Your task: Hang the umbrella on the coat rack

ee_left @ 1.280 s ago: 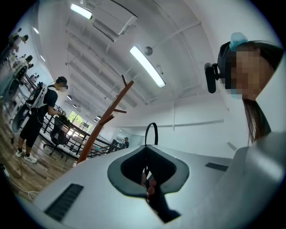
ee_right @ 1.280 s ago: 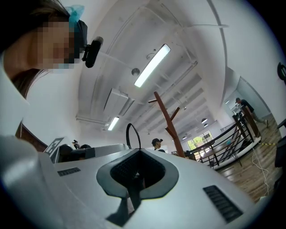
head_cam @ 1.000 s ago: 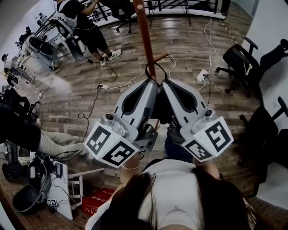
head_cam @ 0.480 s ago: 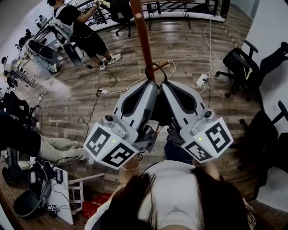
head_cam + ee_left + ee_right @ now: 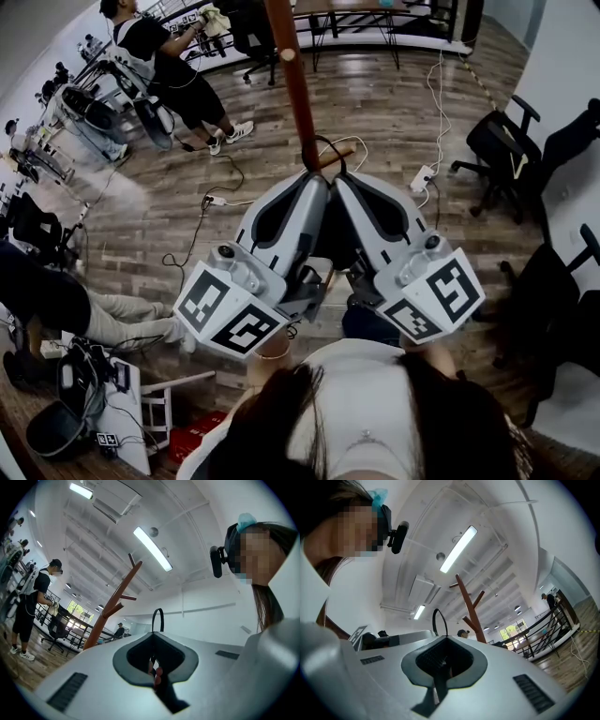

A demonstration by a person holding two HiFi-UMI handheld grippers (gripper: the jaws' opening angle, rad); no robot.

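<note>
Left gripper (image 5: 316,180): clamped tight on the umbrella (image 5: 154,670), with dark fabric and pinkish bits pinched in the jaws.
Right gripper (image 5: 343,178): pressed right up against the left one, jaws closed on the same umbrella.
Strap loop (image 5: 323,140): black, pokes out past both tips, right at a peg (image 5: 337,152). Can't tell if it's hooked on.
Coat rack (image 5: 294,84): brown wooden pole just beyond the grippers.
Background: person (image 5: 173,56) standing way off left, office chair (image 5: 502,141) at right.
</note>
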